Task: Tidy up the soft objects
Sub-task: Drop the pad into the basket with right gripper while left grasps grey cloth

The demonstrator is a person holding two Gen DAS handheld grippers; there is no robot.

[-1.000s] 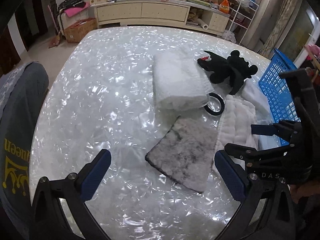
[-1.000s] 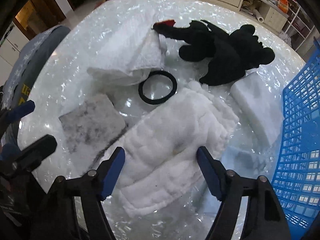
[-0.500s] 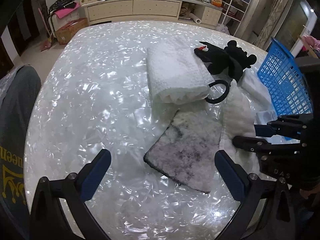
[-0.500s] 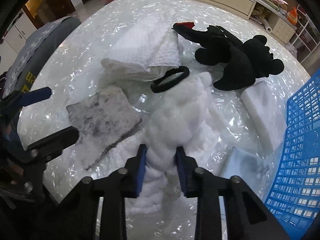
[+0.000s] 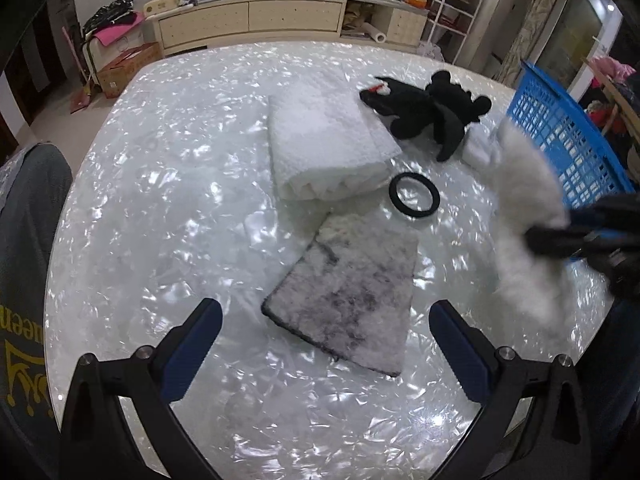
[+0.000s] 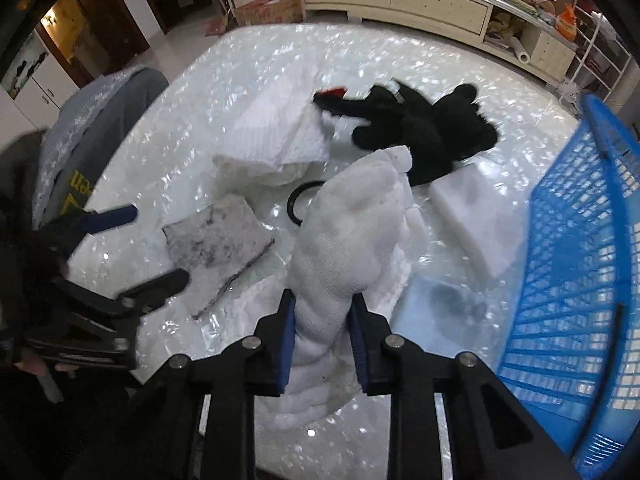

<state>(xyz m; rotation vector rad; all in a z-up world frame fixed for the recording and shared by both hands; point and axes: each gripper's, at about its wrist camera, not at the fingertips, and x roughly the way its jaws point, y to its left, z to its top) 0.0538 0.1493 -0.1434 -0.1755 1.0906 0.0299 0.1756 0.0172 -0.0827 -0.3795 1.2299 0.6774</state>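
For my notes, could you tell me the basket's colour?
Blue basket, clearest in the right wrist view.

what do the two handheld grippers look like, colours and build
Both match: the left gripper and right gripper have black, angular plastic arms joined by round silver bolts, each finger faced with a flat dark blue pad. No cables are visible, and no sleeve can be made out.

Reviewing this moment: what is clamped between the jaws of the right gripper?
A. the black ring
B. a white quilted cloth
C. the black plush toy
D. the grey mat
B: in the right wrist view the right gripper has its jaws pressed on both sides of the white quilted cloth, bunched and raised off the table, while the black plush toy, black ring and grey mat lie loose.
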